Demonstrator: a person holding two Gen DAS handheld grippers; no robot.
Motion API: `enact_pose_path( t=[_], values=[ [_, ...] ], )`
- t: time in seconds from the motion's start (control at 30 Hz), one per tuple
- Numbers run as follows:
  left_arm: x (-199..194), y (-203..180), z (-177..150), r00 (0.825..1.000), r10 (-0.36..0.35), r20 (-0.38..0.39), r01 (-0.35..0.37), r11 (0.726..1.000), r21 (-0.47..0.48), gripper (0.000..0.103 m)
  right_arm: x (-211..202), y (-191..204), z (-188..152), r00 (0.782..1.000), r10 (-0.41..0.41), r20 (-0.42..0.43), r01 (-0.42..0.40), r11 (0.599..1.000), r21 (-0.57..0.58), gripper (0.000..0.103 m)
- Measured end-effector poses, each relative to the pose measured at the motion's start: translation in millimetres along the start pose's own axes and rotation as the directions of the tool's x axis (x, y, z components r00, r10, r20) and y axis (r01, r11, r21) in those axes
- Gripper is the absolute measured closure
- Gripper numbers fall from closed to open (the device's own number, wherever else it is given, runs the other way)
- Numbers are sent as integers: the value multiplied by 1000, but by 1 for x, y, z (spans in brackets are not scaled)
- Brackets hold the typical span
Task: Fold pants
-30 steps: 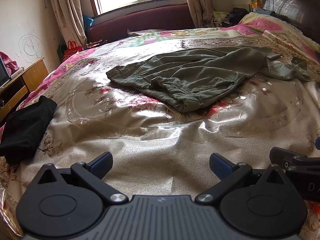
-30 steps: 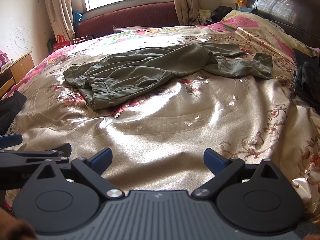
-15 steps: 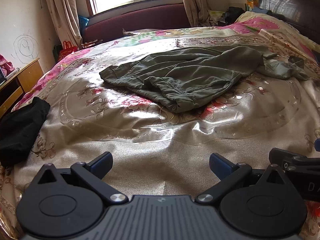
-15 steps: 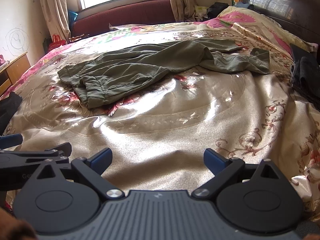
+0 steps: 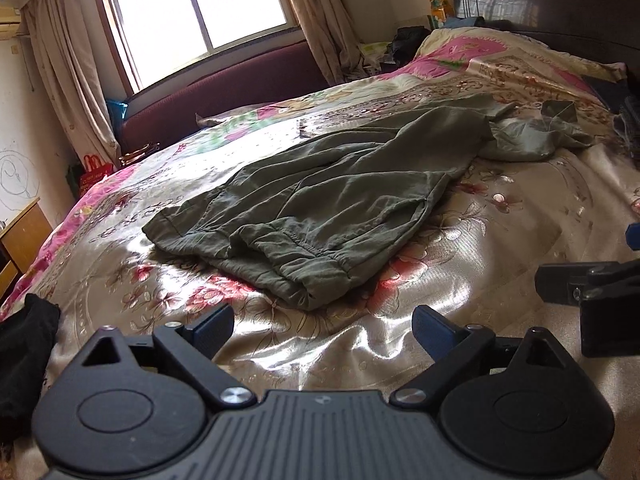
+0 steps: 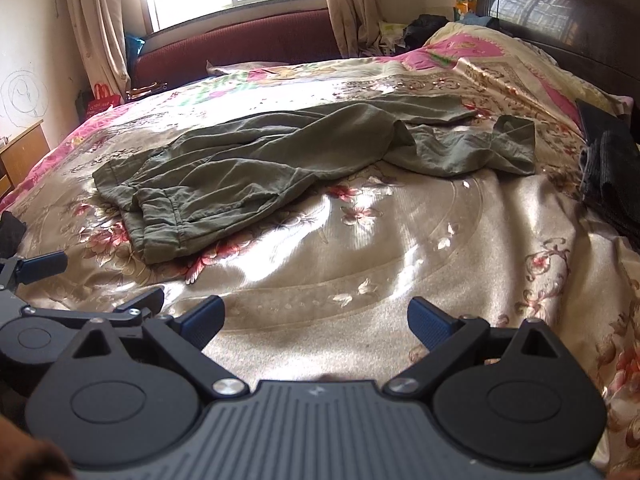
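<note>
The crumpled olive-green cotton pants (image 5: 332,200) lie in the middle of the bed's shiny gold floral satin bedspread (image 5: 460,292), waistband end nearest, legs trailing away toward the dark wooden headboard (image 6: 560,12), one leg twisted off to the right; nothing is folded yet, so the step in hand looks like the approach to flatten the garment; the left tool (image 5: 322,326) hangs over bare spread with its blue-padded fingers wide apart and empty, and the right tool (image 6: 314,322) likewise gapes, holding nothing, near the bed's front.

To do this well, each tool should probably take one corner of the elastic waistband, pinch both layers, and draw the cloth taut before any fold; the satin looks slippery, so the garment may slide rather than smooth.

Room is good in front and to the right of the pants; a black cloth bundle (image 5: 24,356) sits at the left edge, and a dark folded garment (image 6: 608,176) lies at the right edge, both well apart from the pants.
</note>
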State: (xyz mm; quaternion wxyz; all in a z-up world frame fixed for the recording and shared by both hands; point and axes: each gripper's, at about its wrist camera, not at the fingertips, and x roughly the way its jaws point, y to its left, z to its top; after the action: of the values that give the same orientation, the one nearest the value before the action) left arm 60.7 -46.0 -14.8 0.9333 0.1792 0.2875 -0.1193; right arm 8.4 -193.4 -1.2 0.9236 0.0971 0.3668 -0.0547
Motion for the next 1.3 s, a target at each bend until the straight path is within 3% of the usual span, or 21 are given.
enact_pose_path(
  t=[0.13, 0.2, 0.27, 0.33, 0.43, 0.5, 0.67, 0.87, 0.97, 1.13, 1.2, 1.3],
  values=[
    [29, 3, 8, 1000, -19, -12, 19, 998, 55, 11, 20, -2, 19, 1000, -4, 7, 4, 999, -39, 5],
    [44, 8, 11, 997, -54, -50, 56, 998, 34, 23, 30, -3, 27, 1000, 5, 5, -4, 999, -45, 5],
    [58, 13, 12, 992, -97, -84, 97, 995, -5, 26, 41, -4, 34, 1000, 13, 0, -13, 999, -41, 5],
    [66, 18, 12, 991, -109, -83, 107, 994, -30, 27, 51, -5, 39, 1000, 17, -8, -17, 999, -37, 6],
    [74, 21, 15, 990, -122, -74, 120, 992, -36, 36, 63, -5, 42, 999, 36, -24, -36, 999, -25, 6],
    [75, 24, 16, 985, -157, -76, 153, 987, -48, 56, 68, -4, 43, 998, 48, -34, -49, 999, -22, 6],
    [80, 33, 20, 980, -184, -75, 178, 980, -87, 76, 74, -6, 42, 998, 59, -29, -59, 998, 3, 6],
    [63, 64, 22, 965, -262, -32, 251, 949, -189, 78, 74, -7, 46, 998, 45, -39, -45, 999, -15, 10],
    [44, 94, 7, 972, -233, -34, 220, 951, -217, 79, 70, -5, 46, 998, 40, -42, -41, 999, -31, 10],
    [22, 154, -31, 986, -125, -111, 93, 963, -255, 80, 60, -2, 38, 998, 35, -61, -38, 998, -41, 10],
    [15, 174, -48, 986, -84, -145, 42, 961, -273, 86, 57, -1, 34, 997, 29, -78, -33, 998, -44, 10],
    [0, 198, -71, 979, -10, -201, -44, 963, -265, 86, 51, 1, 28, 994, 40, -106, -44, 998, -38, 10]
  ],
)
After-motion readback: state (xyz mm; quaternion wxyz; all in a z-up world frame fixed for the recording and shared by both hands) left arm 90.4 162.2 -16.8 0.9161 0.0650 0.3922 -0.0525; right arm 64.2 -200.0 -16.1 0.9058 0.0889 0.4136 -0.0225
